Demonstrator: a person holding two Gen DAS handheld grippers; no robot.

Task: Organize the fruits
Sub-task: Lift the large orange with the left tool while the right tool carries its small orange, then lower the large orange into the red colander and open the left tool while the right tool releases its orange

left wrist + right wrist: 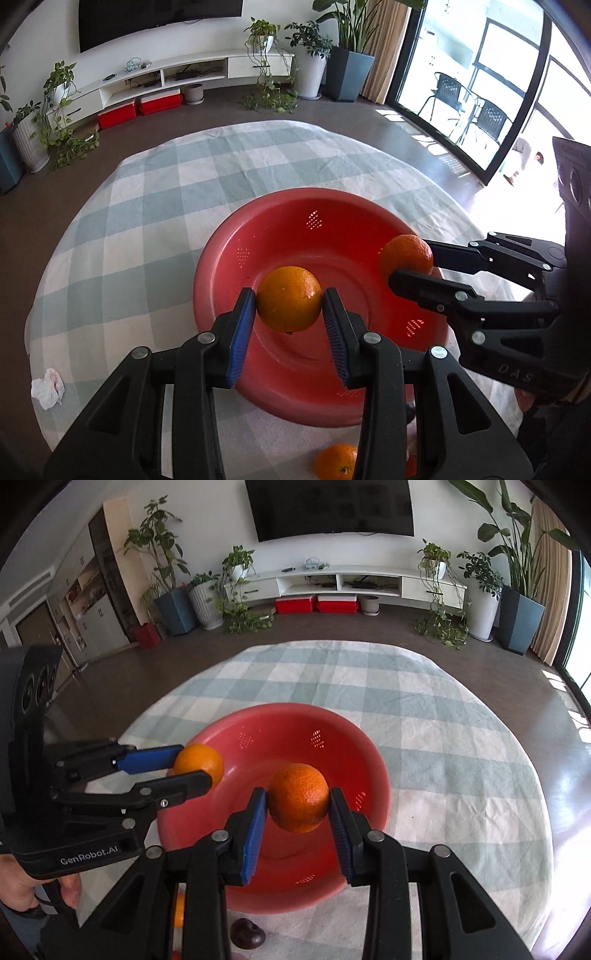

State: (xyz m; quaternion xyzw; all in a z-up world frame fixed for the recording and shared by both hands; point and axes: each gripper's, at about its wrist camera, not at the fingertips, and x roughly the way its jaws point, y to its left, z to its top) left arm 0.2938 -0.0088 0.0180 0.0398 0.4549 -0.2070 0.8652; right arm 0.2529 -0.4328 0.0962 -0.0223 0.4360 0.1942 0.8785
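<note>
Nearest the table's front edge, a loose orange (334,461) and a dark plum-like fruit (247,933) are lying on the checked tablecloth (147,206), just outside the red colander (221,258). Left gripper (289,300) is clamping an orange (289,298) between its blue pads, hanging over the colander's bowl, clear of the bottom. Right gripper (298,798) is pinching a second orange (298,797) the same way, over the colander's right side. Crumpled tissue (47,388) is sitting near the cloth's left edge. Farther back, TV console (343,581) and potted plants (480,587) are lining the wall.
</note>
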